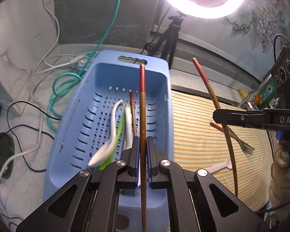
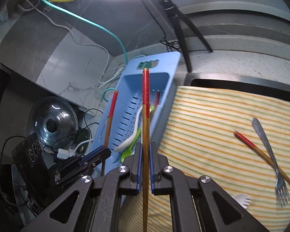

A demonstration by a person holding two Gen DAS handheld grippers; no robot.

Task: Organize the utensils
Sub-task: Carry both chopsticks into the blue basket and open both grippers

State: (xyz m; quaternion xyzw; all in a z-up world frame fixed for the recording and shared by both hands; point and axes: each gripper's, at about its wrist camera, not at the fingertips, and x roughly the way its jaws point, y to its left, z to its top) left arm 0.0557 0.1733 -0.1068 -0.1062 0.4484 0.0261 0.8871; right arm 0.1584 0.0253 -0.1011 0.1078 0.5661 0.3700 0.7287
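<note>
Left wrist view: sits just behind the left gripper (image 1: 143,150), looking forward and steeply down along its fingers, close over the perforated light-blue plastic basket (image 1: 160,104). The striped yellow cloth mat (image 1: 199,135) and the right gripper (image 1: 215,116) lie to its right.

Right wrist view: same mounting behind the right gripper (image 2: 145,154), angled down over the mat (image 2: 212,125), basket (image 2: 170,65) ahead-left, left gripper (image 2: 104,151) at lower left.

Shared: basket, mat, bright white ring lamp (image 1: 199,9) on its tripod.

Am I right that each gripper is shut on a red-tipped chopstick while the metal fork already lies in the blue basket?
Not quite: the metal fork lies on the striped cloth, crossing another chopstick, as the right wrist view shows. The rest holds: the left gripper and right gripper are each shut on a red-tipped chopstick beside the blue basket.
</note>
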